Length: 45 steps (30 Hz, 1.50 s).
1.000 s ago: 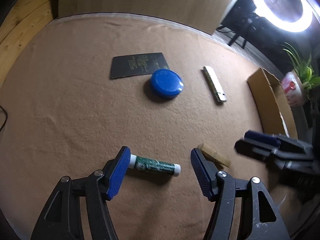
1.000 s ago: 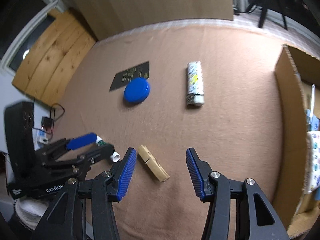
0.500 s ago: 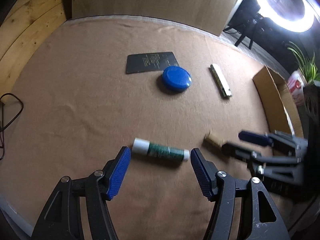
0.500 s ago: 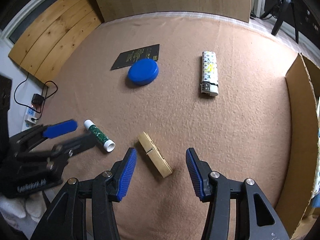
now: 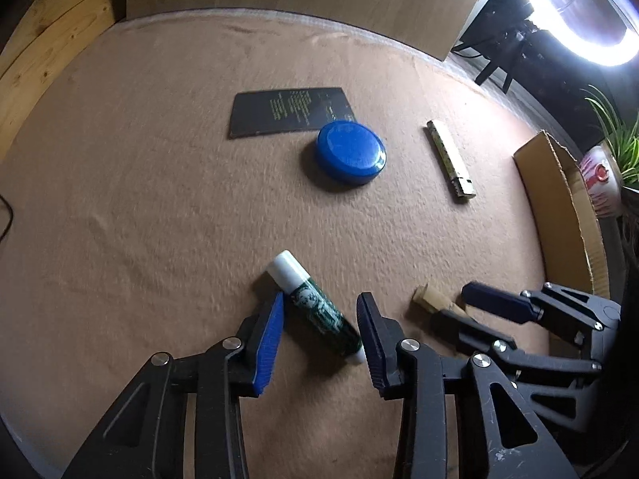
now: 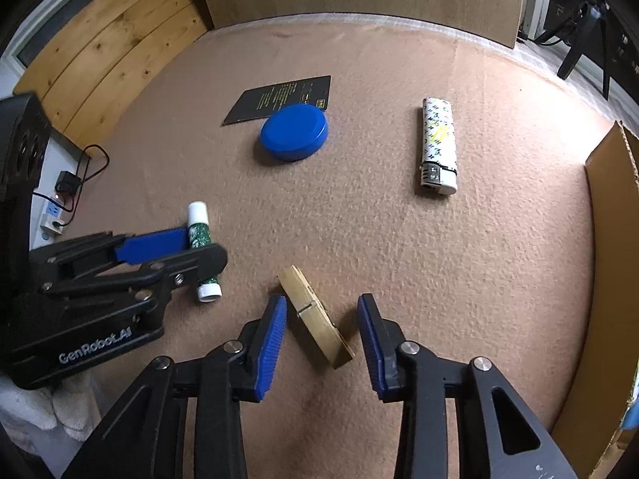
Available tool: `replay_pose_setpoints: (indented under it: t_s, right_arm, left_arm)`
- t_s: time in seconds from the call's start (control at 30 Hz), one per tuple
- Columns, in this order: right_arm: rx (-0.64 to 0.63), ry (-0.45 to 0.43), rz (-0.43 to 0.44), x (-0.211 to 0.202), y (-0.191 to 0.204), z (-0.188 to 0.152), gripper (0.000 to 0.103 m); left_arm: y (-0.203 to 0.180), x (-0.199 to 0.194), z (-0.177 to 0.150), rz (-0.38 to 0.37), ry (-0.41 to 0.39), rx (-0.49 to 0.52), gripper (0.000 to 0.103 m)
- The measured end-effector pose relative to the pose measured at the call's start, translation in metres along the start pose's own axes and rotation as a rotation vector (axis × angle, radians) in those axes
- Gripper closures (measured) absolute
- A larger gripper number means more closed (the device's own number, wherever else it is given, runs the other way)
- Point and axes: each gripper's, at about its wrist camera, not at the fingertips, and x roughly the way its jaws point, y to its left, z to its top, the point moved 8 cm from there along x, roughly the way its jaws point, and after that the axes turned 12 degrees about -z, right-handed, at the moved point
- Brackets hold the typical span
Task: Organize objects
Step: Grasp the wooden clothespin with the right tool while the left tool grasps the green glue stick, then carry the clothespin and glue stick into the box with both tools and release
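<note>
Since the earlier frames, both grippers have narrowed around the things they were straddling, and the green tube has swung from lying crosswise to lying diagonally.

The left gripper (image 5: 319,311) has just been closing its jaws, with the green tube (image 5: 315,307) between them. The tube's white cap points up and to the left, past the left pad, and its lower end lies close against the right pad. Whether either pad actually presses on it cannot be told from the blurred wrist view, so the grip is not confirmed. The tube lies on the tan bench (image 5: 159,219).

The right gripper (image 6: 321,315) has also just been closing, and the wooden clothespin (image 6: 315,315) lies diagonally between its blue pads on the bench. The left pad stands just beside the clothespin's upper part, while a gap shows between its lower end and the right pad, so this gripper is not yet clenched on it.

Both grippers point steeply down at the bench, side by side, the left one visible in the right wrist view.

Farther off lie the blue lid (image 6: 294,131), overlapping a corner of the black card (image 6: 279,97), and the lighter (image 6: 437,145). A cardboard box (image 6: 611,259) stands at the right edge.
</note>
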Motion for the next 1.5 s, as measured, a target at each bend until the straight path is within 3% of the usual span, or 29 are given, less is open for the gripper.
replay_pose_setpoints:
  t_s: [0.07,0.2,0.3,0.53,0.67,0.97,1.13,1.3,1.5]
  right_arm:
    - [-0.016,-0.005,-0.023,0.001,0.002,-0.001,0.073]
    - [-0.031,-0.015,-0.052,0.001,0.001,-0.004,0.087]
    - [-0.011,-0.017,-0.042,0.001,-0.002,-0.006,0.091]
    - [0.076,-0.061,-0.019,-0.022,-0.022,-0.012,0.091]
    - [0.148,-0.106,-0.016,-0.045,-0.048,-0.015,0.091]
    - [0.304,-0.213,-0.083,-0.095,-0.131,-0.015,0.091]
    - [0.385,-0.270,-0.192,-0.118,-0.195,-0.014,0.091]
    - [0.459,-0.289,-0.254,-0.121,-0.248,-0.016,0.091]
    - [0.502,-0.255,-0.287,-0.103,-0.287,-0.026,0.091]
  left_arm:
    - [-0.001,0.003,0.003,0.017,-0.001,0.024,0.071]
    - [0.000,0.003,0.005,0.021,-0.005,0.050,0.079]
    - [0.003,0.002,0.004,0.017,-0.008,0.046,0.087]
    - [0.003,-0.002,0.001,-0.050,-0.001,-0.001,0.087]
    - [-0.013,-0.005,0.007,-0.075,-0.014,0.021,0.087]
    - [-0.096,0.000,0.046,-0.157,-0.045,0.141,0.087]
    - [-0.156,0.007,0.070,-0.218,-0.066,0.211,0.087]
    - [-0.218,0.029,0.092,-0.277,-0.065,0.243,0.087]
    - [-0.276,0.063,0.106,-0.280,-0.048,0.291,0.087]
